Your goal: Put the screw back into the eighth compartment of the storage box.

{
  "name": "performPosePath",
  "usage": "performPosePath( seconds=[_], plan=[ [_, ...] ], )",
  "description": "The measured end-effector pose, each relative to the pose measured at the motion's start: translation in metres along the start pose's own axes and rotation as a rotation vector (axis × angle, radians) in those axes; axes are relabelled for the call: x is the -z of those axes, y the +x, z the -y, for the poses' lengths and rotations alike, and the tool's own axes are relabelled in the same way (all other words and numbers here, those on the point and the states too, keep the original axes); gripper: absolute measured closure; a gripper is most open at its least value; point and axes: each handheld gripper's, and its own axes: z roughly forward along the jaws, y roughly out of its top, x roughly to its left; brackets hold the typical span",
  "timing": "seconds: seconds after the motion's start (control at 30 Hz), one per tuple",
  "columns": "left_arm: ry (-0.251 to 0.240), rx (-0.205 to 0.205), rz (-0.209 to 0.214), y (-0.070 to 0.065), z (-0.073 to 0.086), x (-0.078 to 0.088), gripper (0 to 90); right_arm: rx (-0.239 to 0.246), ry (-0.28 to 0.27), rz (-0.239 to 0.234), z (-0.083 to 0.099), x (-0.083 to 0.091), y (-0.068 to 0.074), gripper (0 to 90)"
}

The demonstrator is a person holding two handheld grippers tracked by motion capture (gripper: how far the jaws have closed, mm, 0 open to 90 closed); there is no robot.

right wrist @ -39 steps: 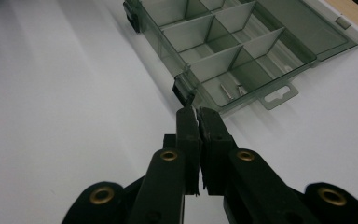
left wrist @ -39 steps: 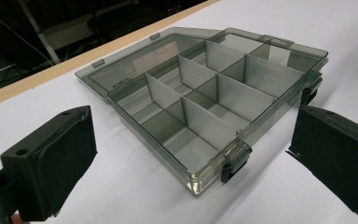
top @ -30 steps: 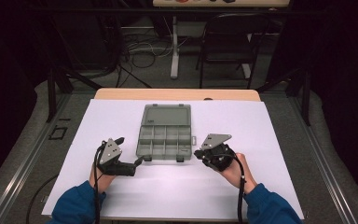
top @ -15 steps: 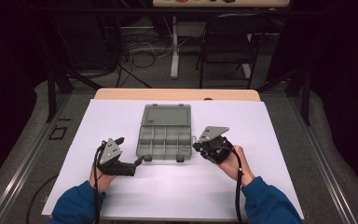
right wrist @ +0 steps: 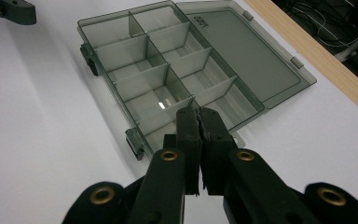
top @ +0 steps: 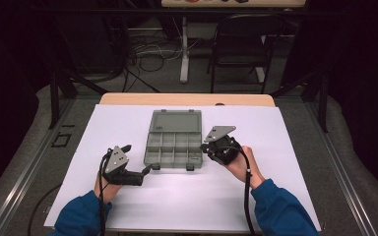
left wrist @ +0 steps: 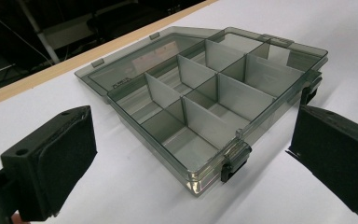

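A smoky transparent compartment box (top: 173,142) lies open in the middle of the white table, its lid (top: 175,121) flat behind it. All its compartments (left wrist: 200,100) look empty. My left gripper (top: 147,170) rests on the table by the box's front left corner. In the left gripper view it (left wrist: 193,133) stands open and wide, facing a latch (left wrist: 233,163). My right gripper (top: 204,149) hovers at the box's right front corner. In the right gripper view it (right wrist: 198,114) is shut over the nearest compartment, with nothing seen between the pads.
A white sheet (top: 285,162) covers the table, and a wooden edge (top: 187,99) shows at the back. A chair (top: 241,44) and floor cables lie beyond it. A black cable (top: 248,196) trails from each gripper. The left gripper's jaw (right wrist: 9,10) is at the top left of the right gripper view.
My right gripper has moved left and slightly up, toward the box's right front corner. The left gripper and the box have stayed put.
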Motion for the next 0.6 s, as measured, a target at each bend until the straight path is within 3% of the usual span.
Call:
performPosePath(
  seconds=[0.6],
  plan=[
    [-0.003, 0.000, 0.000, 0.000, 0.000, 0.000, 0.0, 0.011, 0.034, -0.006, -0.011, -0.028, -0.001, 88.2]
  ],
)
